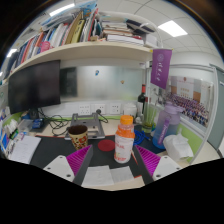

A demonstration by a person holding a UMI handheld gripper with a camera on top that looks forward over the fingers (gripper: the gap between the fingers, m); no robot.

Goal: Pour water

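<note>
Pink-padded tongs [112, 165] wide open; bottle [124, 140] standing between.

We got bright, even office light, mostly from ceiling panels [172, 27] overhead. Panels blew out to pure white glare. Heavy fisheye bend, shelf [85, 52] curved hard toward edges. Whole thing looked soft, small detail mushy. Shadows were weak, just darker patch under shelf near monitor [35, 87].
</note>
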